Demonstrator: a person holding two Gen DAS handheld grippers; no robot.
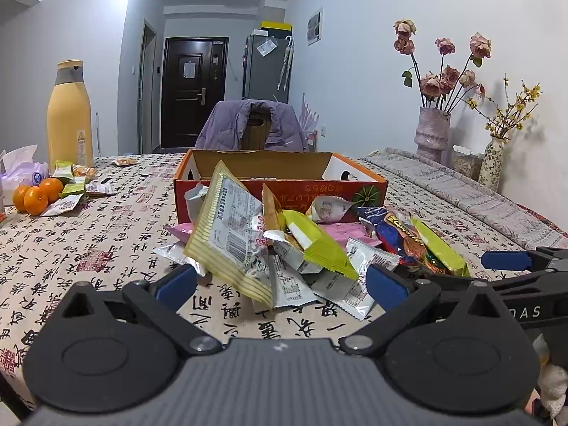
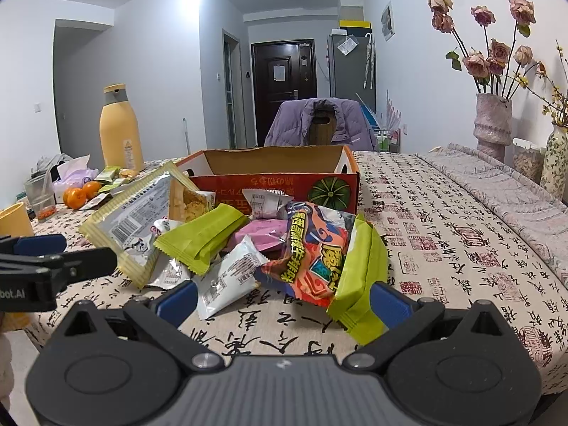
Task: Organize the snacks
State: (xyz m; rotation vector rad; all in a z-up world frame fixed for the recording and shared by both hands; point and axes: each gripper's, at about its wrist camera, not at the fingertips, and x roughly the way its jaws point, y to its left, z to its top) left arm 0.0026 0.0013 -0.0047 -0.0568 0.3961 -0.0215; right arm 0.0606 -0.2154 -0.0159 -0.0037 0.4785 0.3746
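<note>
A heap of snack packets lies on the patterned tablecloth in front of an open orange-red cardboard box. In it are a large silver packet with yellow striped edges, lime-green packets, a pink packet and an orange-blue chip bag. My left gripper is open just short of the heap's left part, holding nothing. My right gripper is open at the heap's right part. A lime-green packet lies close by its right finger.
At the left stand a tall yellow bottle, tangerines, tissues and a few loose packets. A yellow cup sits at the near left edge. Vases of dried flowers and a folded cloth line the right side. A chair with a purple jacket is behind the box.
</note>
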